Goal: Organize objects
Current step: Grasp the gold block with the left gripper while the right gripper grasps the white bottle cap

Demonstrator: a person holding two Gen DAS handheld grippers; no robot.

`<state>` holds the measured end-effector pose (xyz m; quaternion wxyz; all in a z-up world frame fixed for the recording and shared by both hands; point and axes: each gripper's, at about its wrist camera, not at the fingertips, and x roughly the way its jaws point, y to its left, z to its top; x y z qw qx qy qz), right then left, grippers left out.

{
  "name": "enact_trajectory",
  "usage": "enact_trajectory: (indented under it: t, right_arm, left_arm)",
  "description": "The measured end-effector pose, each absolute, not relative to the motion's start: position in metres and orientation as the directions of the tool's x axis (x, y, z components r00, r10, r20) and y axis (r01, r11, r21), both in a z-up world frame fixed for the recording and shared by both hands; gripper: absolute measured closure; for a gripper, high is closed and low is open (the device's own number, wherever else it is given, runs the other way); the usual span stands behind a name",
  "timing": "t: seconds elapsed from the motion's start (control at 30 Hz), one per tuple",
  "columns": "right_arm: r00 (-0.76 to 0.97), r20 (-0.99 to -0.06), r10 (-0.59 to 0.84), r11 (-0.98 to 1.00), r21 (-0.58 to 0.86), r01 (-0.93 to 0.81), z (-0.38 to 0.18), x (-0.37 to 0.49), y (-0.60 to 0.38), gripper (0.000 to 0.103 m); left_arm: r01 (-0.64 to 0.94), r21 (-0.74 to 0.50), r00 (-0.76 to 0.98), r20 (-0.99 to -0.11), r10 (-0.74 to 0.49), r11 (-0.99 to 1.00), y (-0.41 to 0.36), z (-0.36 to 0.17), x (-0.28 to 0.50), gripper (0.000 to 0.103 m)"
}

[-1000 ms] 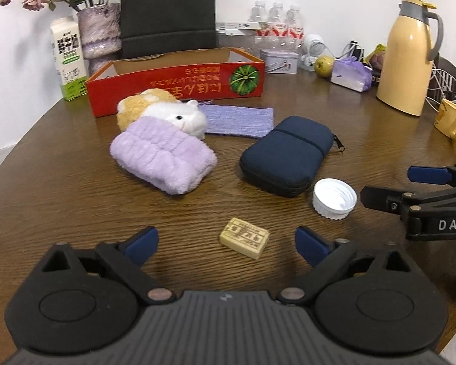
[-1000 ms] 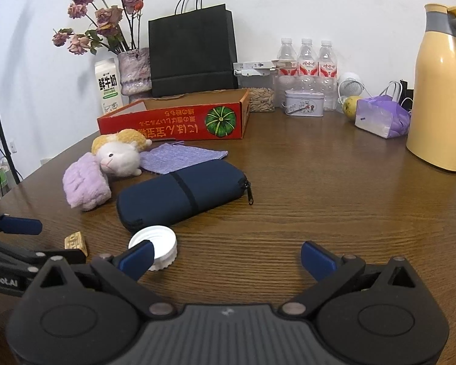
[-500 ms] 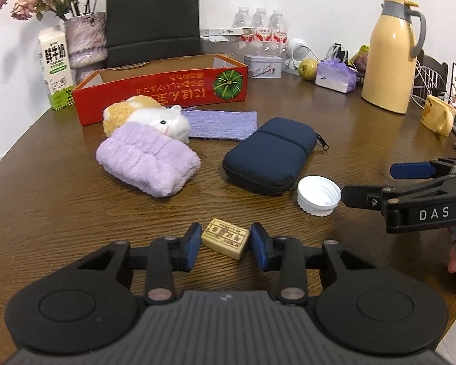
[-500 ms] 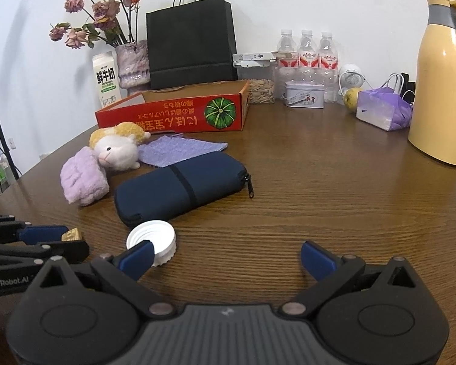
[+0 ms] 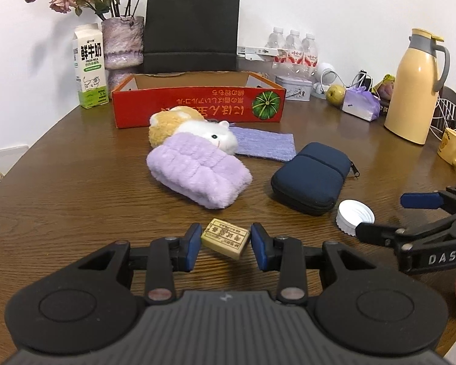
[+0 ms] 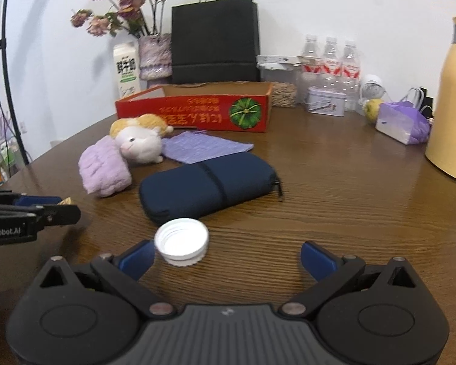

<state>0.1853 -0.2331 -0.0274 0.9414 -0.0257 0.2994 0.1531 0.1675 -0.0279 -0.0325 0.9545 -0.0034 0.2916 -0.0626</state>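
Observation:
My left gripper is shut on a small tan eraser block and holds it above the brown table. My right gripper is open, its left finger beside a white jar lid lying on the table. A dark blue zip pouch, a purple fluffy cloth roll, a plush hamster and a flat purple cloth lie mid-table. An open red cardboard box stands behind them.
At the back stand a milk carton, a flower vase, a black paper bag, water bottles and a tin. A yellow thermos and a yellow mug are at the right.
My left gripper closed on the eraser block and lifted it off the table. My right gripper moved left toward the white lid, staying open.

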Motion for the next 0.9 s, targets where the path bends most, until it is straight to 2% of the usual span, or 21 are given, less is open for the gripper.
enact_trajectory:
  t: [0.27, 0.33, 0.67, 0.77, 0.8, 0.83, 0.9]
  right_arm:
    - [0.758, -0.596, 0.266, 0.953, 0.042, -0.302, -0.029, 0.193, -0.216, 0.002]
    - [0.75, -0.607, 0.265, 0.952, 0.042, -0.302, -0.03, 0.196, -0.214, 0.009]
    - [0.747, -0.602, 0.28, 0.94, 0.016, -0.34, -0.03, 0.195, -0.201, 0.025]
    - [0.746, -0.591, 0.305, 0.931, 0.019, -0.366, -0.029, 0.192, -0.199, 0.038]
    - [0.748, -0.586, 0.312, 0.928, 0.018, -0.373, -0.029, 0.19, -0.197, 0.047]
    - [0.751, -0.58, 0.316, 0.926, 0.017, -0.376, -0.028, 0.189, -0.196, 0.062]
    - [0.756, -0.573, 0.317, 0.927, 0.019, -0.374, -0.028, 0.187, -0.195, 0.064]
  left_arm:
    - [0.106, -0.051, 0.84, -0.53, -0.117, 0.993, -0.015, -0.029, 0.165, 0.067]
    - [0.107, -0.055, 0.841, -0.528, -0.119, 0.993, -0.013, -0.029, 0.165, 0.067]
    - [0.118, -0.066, 0.84, -0.525, -0.135, 0.991, -0.01, -0.029, 0.163, 0.067]
    - [0.122, -0.065, 0.84, -0.524, -0.138, 0.99, -0.01, -0.029, 0.161, 0.067]
    - [0.122, -0.065, 0.84, -0.525, -0.138, 0.99, -0.01, -0.029, 0.161, 0.067]
    - [0.123, -0.064, 0.84, -0.525, -0.138, 0.99, -0.01, -0.029, 0.16, 0.067]
    - [0.122, -0.064, 0.842, -0.522, -0.137, 0.99, -0.01, -0.028, 0.16, 0.067]
